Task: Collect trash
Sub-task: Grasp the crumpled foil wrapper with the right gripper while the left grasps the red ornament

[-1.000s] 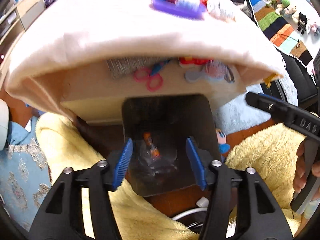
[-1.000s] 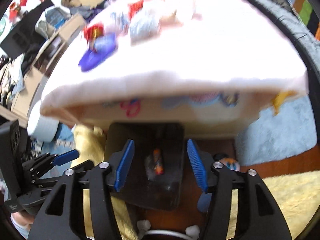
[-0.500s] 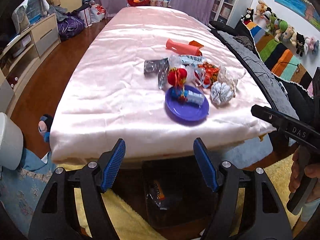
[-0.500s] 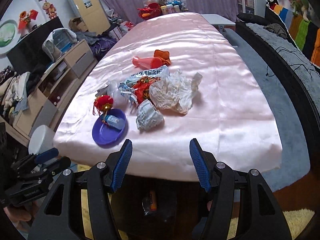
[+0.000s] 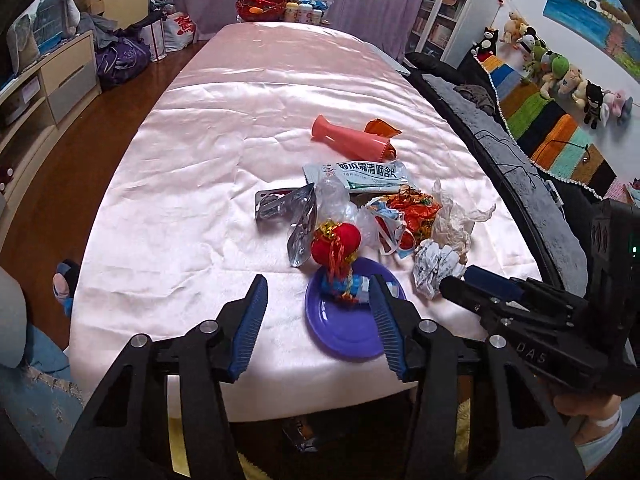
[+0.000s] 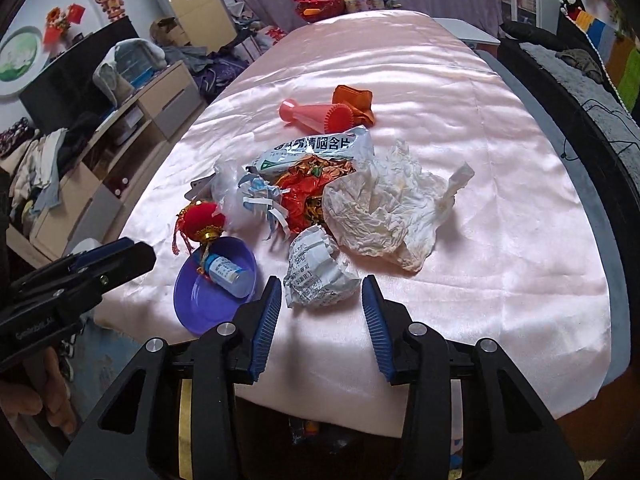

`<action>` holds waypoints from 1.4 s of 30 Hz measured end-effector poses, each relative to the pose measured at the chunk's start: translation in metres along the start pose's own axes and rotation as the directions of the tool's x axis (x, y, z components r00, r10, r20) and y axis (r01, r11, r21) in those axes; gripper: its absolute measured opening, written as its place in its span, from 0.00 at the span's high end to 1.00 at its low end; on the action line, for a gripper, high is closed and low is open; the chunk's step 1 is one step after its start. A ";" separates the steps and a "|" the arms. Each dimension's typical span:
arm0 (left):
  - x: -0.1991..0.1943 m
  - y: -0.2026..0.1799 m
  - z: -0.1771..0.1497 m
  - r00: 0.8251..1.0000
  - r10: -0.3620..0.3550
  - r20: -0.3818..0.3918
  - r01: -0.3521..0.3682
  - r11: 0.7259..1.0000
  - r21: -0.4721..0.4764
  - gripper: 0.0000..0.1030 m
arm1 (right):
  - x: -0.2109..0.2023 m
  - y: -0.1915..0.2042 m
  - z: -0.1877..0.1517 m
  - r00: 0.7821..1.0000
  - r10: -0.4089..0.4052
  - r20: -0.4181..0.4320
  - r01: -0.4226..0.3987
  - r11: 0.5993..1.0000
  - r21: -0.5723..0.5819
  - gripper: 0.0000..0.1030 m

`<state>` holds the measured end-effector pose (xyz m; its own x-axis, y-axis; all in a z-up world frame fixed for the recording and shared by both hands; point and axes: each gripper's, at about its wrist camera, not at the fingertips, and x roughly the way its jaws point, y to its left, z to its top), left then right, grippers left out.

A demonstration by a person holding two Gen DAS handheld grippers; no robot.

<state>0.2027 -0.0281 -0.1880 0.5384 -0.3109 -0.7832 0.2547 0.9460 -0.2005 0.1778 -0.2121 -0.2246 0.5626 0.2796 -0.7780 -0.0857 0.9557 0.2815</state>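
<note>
Trash is heaped near the front edge of the pink-sheeted surface (image 5: 192,152), and I'd work it left to right. Farthest left lies a silver foil packet (image 5: 285,206); next a red tasselled ornament (image 5: 335,240) leaning over a purple plate (image 5: 340,332) that also holds a small bottle (image 6: 225,270), which I judge are not rubbish. Then comes a crumpled printed paper wad (image 6: 316,276), with red-orange foil wrappers (image 6: 308,196) behind it and a crumpled white tissue (image 6: 384,212) to the right.

My left hand-held gripper (image 5: 318,322) hangs empty above the plate's near edge, its jaws half apart and closing on nothing. My right hand-held gripper (image 6: 318,326) is empty too, jaws closing, with the paper wad just beyond its tips, not yet between the pads.

To do this well I'd reopen the right jaws, move forward until the wad sits fully between the pads, then squeeze across its bulk. The left should swing toward the foil packet and avoid the plate. Under the surface's near edge a dark bin with wrappers (image 6: 308,430) seems to be the drop spot.
</note>
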 end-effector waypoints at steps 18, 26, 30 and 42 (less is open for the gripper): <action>0.041 -0.007 0.025 0.999 -0.011 -0.035 0.013 0.999 0.044 0.75 | 0.012 0.006 0.010 1.000 0.001 -0.009 -0.001 0.998 -0.064 0.80; 0.026 -0.014 0.028 1.000 -0.003 -0.004 0.003 0.998 0.060 0.75 | -0.008 0.006 0.015 0.999 0.007 0.036 -0.005 0.998 -0.061 0.80; 0.005 -0.019 0.028 1.000 0.003 0.030 -0.004 0.998 0.067 0.75 | -0.027 0.008 0.017 0.997 0.014 0.072 -0.009 0.998 -0.065 0.80; -0.075 -0.036 0.003 0.992 0.008 0.128 -0.018 0.997 0.073 0.75 | -0.091 0.029 -0.003 0.986 0.036 0.160 -0.020 0.994 -0.105 0.80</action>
<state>0.1559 -0.0388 -0.1207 0.6387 -0.3123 -0.7033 0.3029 0.9422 -0.1433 0.1220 -0.2101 -0.1470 0.6835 0.2960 -0.6673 -0.1828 0.9544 0.2361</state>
